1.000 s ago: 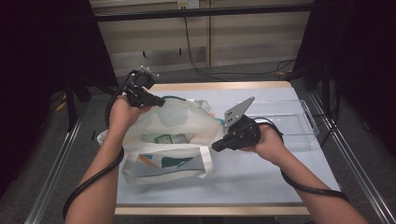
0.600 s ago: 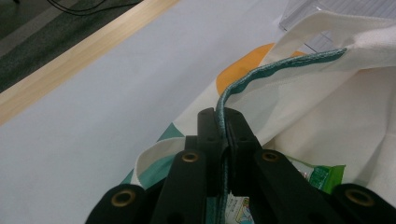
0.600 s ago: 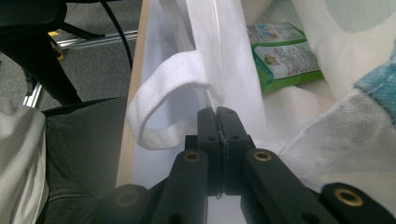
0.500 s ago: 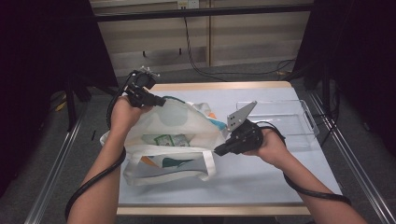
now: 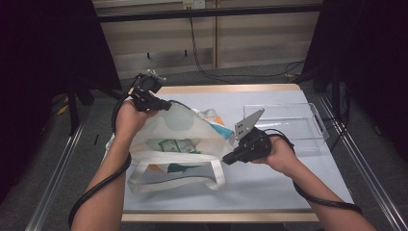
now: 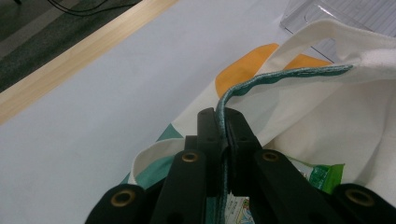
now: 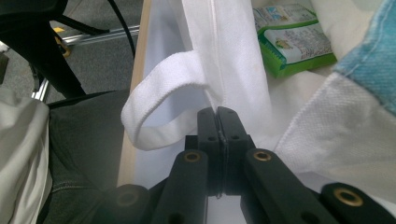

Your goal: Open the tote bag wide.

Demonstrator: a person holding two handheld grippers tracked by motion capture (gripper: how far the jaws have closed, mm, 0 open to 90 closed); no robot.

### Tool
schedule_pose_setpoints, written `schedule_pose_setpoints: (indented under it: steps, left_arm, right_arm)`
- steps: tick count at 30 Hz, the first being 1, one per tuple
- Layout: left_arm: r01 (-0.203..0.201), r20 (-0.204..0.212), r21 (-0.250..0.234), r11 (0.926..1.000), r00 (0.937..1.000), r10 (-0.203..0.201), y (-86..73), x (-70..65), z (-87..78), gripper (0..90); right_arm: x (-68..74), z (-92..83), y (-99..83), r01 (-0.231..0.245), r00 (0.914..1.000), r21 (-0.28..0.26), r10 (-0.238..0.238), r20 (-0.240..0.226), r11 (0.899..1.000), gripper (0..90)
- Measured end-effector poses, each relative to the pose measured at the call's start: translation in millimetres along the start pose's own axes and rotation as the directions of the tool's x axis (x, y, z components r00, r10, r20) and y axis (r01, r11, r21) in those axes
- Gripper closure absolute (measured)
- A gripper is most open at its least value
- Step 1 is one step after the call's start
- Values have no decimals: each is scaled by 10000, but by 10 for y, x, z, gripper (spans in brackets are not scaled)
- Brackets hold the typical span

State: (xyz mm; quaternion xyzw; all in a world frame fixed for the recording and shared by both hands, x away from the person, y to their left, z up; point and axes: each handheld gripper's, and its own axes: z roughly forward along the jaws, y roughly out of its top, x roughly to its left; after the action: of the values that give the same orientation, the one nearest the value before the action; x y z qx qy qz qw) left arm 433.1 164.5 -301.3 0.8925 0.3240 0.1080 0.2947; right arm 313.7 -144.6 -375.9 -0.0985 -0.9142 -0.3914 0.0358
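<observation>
The tote bag (image 5: pixel 178 144) lies on the pale tabletop (image 5: pixel 269 178), its mouth pulled wide between both hands; the left tongs (image 6: pixel 223 135) are closed tight on the teal-trimmed rim at the far side, lifting it, while the right tongs (image 7: pixel 218 128) are clamped on the white cloth of the near edge beside a strap loop (image 7: pixel 159 93); held this way the opening probably stays spread for reaching in; a green packet (image 7: pixel 294 39) rests inside; a clear tray (image 5: pixel 284 120) sits just beside the bag, perhaps to receive contents.
</observation>
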Motion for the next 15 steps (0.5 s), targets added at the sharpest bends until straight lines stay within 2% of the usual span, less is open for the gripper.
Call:
schedule_pose_setpoints:
  steps: [1,4,5,8,9,12,15]
  left_arm:
    - [-37,-122,-2,10000,9999,37,-2,-3,4,868]
    - [-42,-20,41,10000,10000,42,-4,-2,16,868]
    - [-5,-119,1,10000,9999,5,-6,-10,23,868]
    - [44,-112,-31,10000,9999,-45,-5,-9,32,868]
    - [-56,20,107,9999,10000,56,1,3,25,868]
    - [-41,-194,49,10000,9998,42,3,-11,45,868]
    - [-9,-46,115,9999,10000,10,7,-7,56,868]
  right_arm:
    - [-4,3,-9,38,10000,3,-38,-6,10000,895]
    - [-16,9,-29,-12,10000,-57,12,26,10000,895]
    - [-21,12,-36,-44,10000,-70,44,32,10000,895]
    - [-24,33,-55,-24,10000,-27,24,-18,10000,895]
    - [-20,40,-61,-93,9999,19,93,-40,10000,895]
    - [-25,54,-84,-88,9999,44,88,-68,10000,895]
    - [-30,71,-107,-108,9999,71,109,-80,9999,895]
